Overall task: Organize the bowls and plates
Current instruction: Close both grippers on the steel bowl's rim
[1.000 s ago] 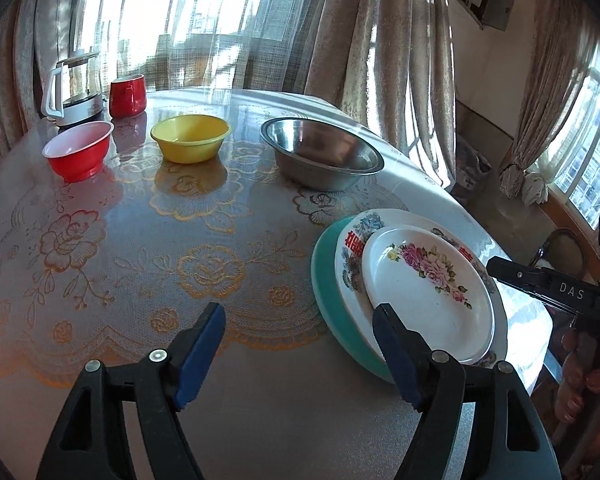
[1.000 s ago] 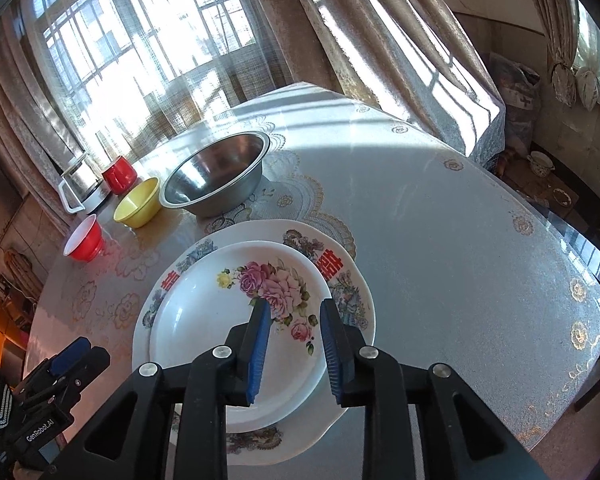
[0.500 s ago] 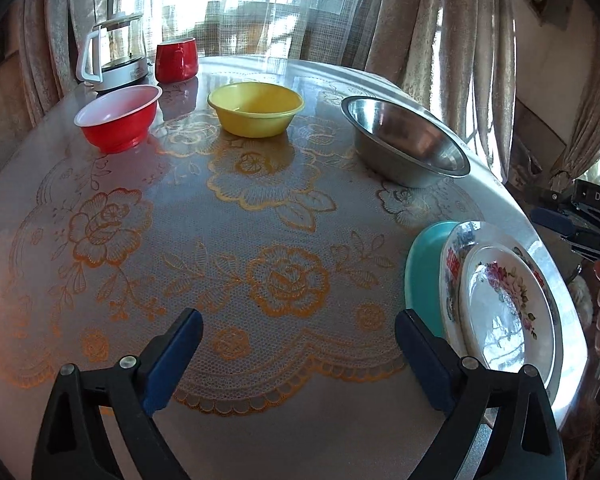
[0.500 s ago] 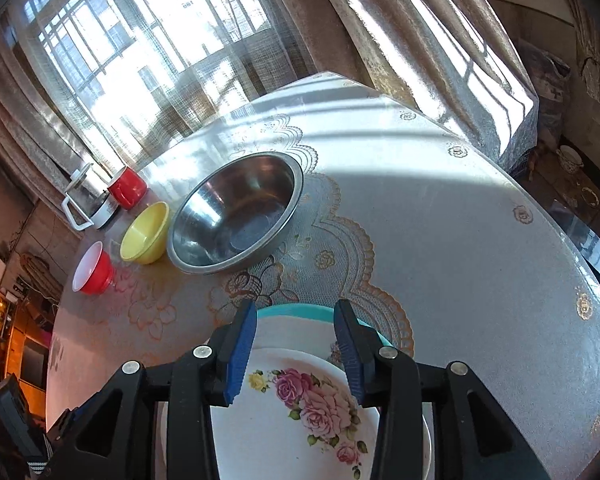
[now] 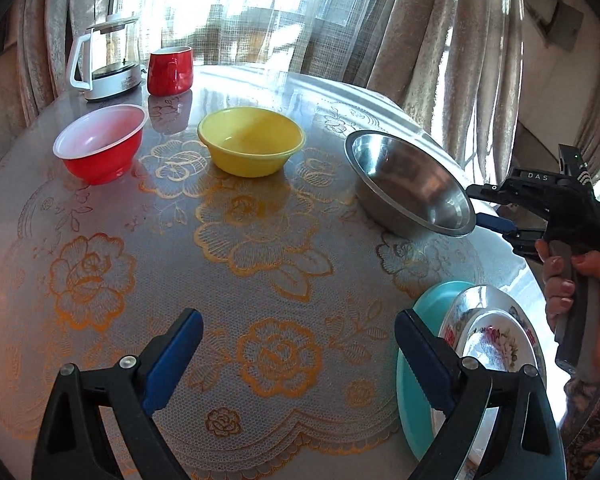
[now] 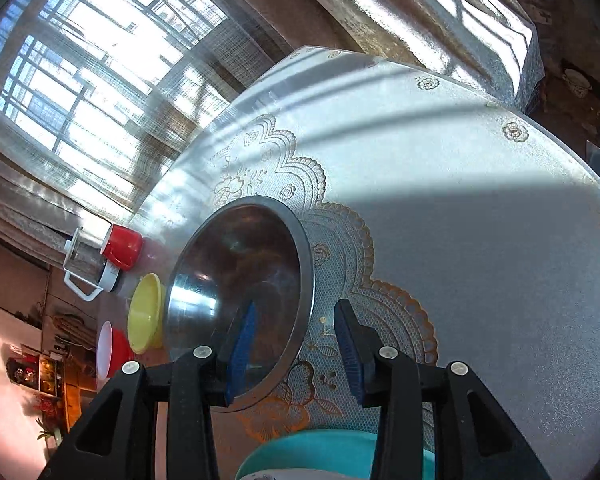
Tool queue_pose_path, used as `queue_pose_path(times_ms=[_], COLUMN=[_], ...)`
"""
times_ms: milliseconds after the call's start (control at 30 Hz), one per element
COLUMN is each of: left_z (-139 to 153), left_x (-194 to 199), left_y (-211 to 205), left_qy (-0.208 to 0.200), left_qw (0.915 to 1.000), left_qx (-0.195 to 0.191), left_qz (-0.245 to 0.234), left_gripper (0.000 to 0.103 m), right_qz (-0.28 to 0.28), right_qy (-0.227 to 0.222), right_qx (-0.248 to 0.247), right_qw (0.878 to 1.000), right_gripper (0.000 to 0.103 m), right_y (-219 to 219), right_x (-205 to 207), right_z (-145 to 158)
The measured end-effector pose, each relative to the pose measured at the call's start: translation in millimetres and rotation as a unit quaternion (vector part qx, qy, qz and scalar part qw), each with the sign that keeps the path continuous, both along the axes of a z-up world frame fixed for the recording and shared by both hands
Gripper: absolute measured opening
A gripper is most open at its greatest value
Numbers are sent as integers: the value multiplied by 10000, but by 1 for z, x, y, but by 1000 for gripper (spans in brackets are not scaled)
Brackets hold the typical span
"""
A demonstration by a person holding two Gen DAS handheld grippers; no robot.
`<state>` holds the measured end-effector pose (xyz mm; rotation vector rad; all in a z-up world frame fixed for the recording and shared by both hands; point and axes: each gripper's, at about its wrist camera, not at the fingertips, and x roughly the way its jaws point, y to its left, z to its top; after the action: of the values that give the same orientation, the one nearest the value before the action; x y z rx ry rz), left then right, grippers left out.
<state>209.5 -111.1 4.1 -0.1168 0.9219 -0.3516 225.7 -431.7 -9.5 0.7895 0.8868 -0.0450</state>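
The plates (image 5: 496, 344) already sit stacked, teal at the bottom, at the table's (image 5: 100, 360) near edge, while the steel bowl (image 5: 412, 184), yellow bowl (image 5: 251, 140) and red bowl (image 5: 100, 142) stand apart in a row, unnested. The right gripper (image 6: 296, 344), jaws apart, straddles the steel bowl's near rim without pinching it; the left gripper (image 5: 298, 356) hangs wide open over bare cloth, so I judge bowl-nesting remains.

Left wrist view: table (image 5: 260, 440) carries three bowls in a row across the far half. Plastic bowl (image 5: 100, 144) sits far left, middle bowl (image 5: 250, 140) to its right, steel bowl (image 5: 408, 184) further right near the table edge. Behind the plastic bowl: kettle (image 5: 104, 64), with mug (image 5: 169, 70) just beside it on the right. Plate stack (image 5: 472, 344) lies at the near right edge, in front of the steel bowl, smaller plates on larger. Curtains (image 5: 440, 40) hang behind the table.
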Motion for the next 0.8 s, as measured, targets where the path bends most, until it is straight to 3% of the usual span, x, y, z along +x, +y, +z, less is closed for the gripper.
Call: queue_pose_path(times_ms=[67, 200, 367, 500, 633, 733, 800], left_z=[2, 10, 22, 27, 20, 11, 4], left_x=[8, 20, 39, 61, 90, 107, 114], left_y=[-2, -13, -30, -46, -62, -77, -86], left_qy=[13, -104, -315, -311, -5, 287, 461], left_qw=[10000, 9998, 9980, 9962, 9941, 9944, 9938], left_qx=[-42, -158, -406, -668, -961, -917, -886], left_qz=[14, -114, -360, -471, -494, -442, -495], left_gripper=[97, 95, 84, 82, 75, 65, 64], right_qz=[77, 257, 354, 476, 579, 584, 601], right_qy=[59, 193, 103, 99, 79, 84, 96], right_qx=[48, -34, 77, -64, -225, -203, -227], right_qw=[9999, 9995, 9993, 9988, 9980, 9981, 9979], right_gripper=[38, 17, 16, 16, 16, 16, 17], right_y=[3, 9, 6, 10, 13, 14, 15], right_x=[8, 13, 9, 9, 8, 7, 5], right_z=[-6, -18, -22, -19, -17, -18, -18])
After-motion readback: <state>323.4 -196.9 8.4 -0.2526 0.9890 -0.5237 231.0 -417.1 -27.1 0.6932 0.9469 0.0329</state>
